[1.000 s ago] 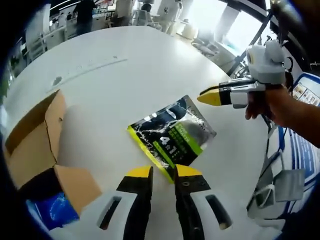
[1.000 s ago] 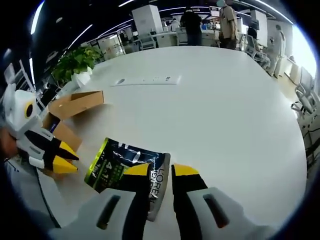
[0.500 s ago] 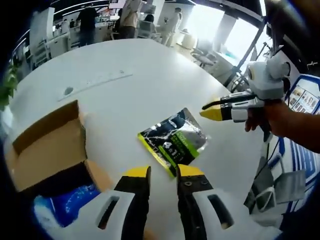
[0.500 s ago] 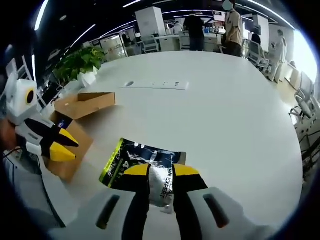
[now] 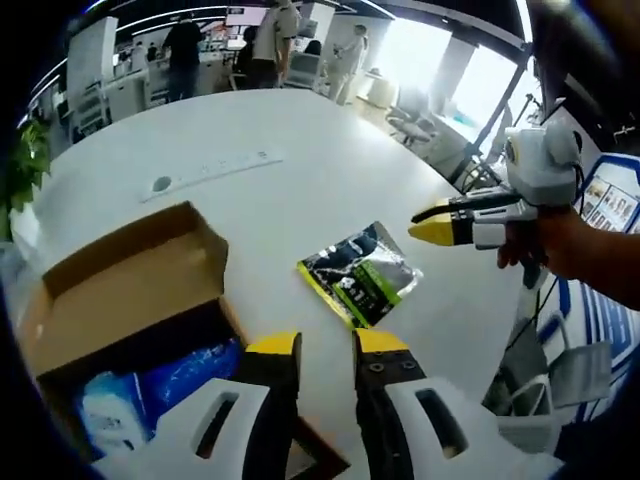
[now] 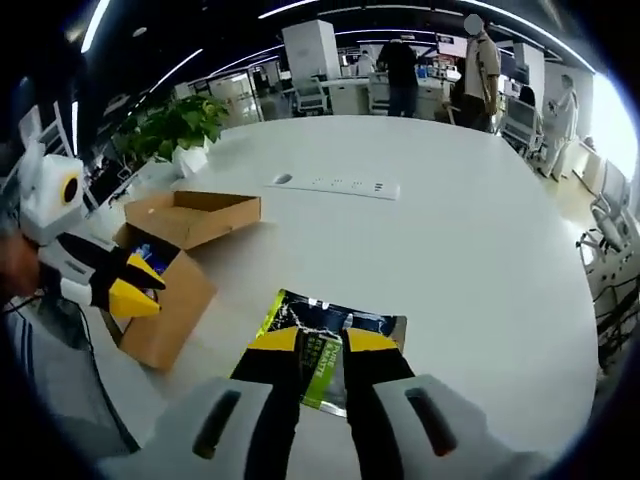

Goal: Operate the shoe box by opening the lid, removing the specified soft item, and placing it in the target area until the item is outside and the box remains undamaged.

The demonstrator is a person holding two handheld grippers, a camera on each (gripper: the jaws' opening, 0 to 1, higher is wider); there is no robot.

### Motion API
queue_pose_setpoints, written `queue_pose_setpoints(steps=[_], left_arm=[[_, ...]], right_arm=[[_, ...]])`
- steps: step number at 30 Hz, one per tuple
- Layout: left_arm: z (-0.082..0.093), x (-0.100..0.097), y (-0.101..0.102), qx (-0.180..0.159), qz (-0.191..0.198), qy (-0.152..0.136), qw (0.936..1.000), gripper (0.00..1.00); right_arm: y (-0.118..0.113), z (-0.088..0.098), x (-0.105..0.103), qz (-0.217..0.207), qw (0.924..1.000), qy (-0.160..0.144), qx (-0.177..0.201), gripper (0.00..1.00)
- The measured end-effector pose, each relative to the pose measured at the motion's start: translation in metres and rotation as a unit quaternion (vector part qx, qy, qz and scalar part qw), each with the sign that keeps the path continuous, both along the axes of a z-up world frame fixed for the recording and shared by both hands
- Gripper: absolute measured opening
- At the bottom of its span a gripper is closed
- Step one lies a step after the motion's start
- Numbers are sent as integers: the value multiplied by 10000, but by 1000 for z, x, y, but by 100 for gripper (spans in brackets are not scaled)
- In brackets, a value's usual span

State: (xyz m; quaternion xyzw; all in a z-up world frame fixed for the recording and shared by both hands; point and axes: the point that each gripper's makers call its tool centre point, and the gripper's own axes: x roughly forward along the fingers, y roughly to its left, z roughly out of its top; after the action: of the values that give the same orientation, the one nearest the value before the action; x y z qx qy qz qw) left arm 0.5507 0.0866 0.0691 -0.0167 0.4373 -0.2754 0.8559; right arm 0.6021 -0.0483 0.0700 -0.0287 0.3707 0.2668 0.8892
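Observation:
The brown shoe box (image 5: 120,300) stands with its lid flap up, and a blue soft pack (image 5: 170,385) lies inside. A black and green pouch (image 5: 360,275) lies flat on the white table (image 5: 250,200), to the right of the box. My left gripper (image 5: 326,345) hovers over the box's near edge, jaws close together with nothing between them. My right gripper (image 5: 425,228) comes in from the right, held by a hand, above and apart from the pouch. In the right gripper view, the right gripper (image 6: 321,340) hangs over the pouch (image 6: 335,325), with the box (image 6: 185,235) and left gripper (image 6: 135,295) to the left.
A long white power strip (image 5: 215,168) lies across the table beyond the box. A potted plant (image 6: 175,125) stands off the table's far left. People stand among desks in the background. Chairs (image 5: 545,370) sit near the table's right edge.
Both cameras have pulled back and up, so the pouch looks smaller. The left view has swung over the box, which now shows its inside and the blue pack. The pouch has stayed put.

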Motion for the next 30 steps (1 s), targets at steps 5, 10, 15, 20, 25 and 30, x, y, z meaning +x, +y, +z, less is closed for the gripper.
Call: queue_pose_setpoints(steps=[5,10,15,20,25,30], left_arm=[[5,-4,12,-8,54,-25,10000,18],[12,-6,25,-36,109,-93,9999,18],[15,-11,40,-47,170,-129,9998,18],[15,-15,59,-26,238,-119,9996,18],[15,-20,78,-15,327,-108,9994,18],[16,-22,100,27,444,-104,9990,18]], right_arm=[[12,7,-6,35,10000,-37,11,14],[20,9,-6,83,9999,-74,-1,14],[35,14,-12,135,9999,-105,8,14],[52,17,-13,213,9997,-127,40,14],[71,20,-16,308,9994,-153,64,13],[93,22,-19,413,9990,-163,82,13]])
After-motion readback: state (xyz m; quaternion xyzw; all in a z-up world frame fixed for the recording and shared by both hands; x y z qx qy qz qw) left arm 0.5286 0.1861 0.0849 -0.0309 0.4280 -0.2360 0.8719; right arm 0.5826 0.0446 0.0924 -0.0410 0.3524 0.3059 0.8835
